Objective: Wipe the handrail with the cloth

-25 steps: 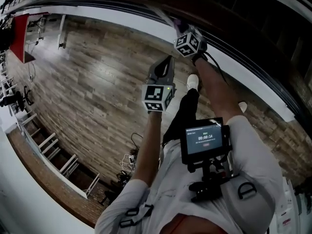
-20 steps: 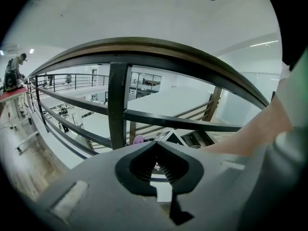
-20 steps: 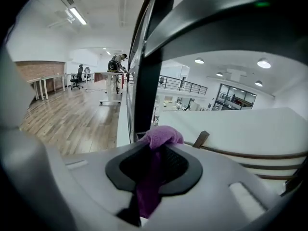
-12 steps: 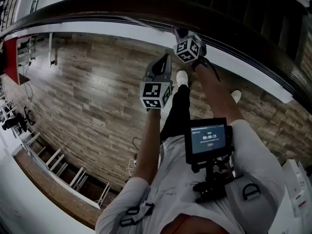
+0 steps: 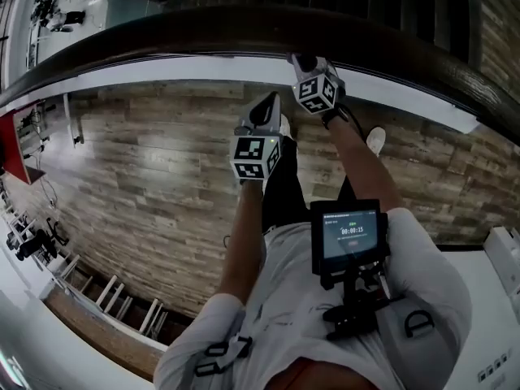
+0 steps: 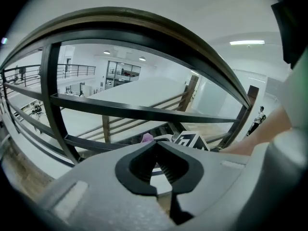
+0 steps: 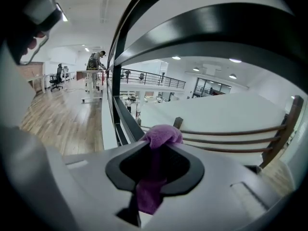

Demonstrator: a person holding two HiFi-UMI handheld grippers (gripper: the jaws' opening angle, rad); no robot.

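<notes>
While the right tool [image 7: 155,146] pinches the purple cloth [image 7: 162,134] between its jaws, it is held close up against the dark wooden handrail [image 5: 203,29]. The left tool [image 6: 156,153] has its jaws pressed together on nothing and is held just beside the right tool, above the wood floor [image 5: 146,169].

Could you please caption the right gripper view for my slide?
Right gripper shut on the purple cloth, close to the dark handrail.

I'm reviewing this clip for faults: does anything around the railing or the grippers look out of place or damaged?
Nothing stands out. The right gripper is shut on the purple cloth, up by the dark handrail. The left gripper is shut and empty. The railing bars look straight and whole.
</notes>
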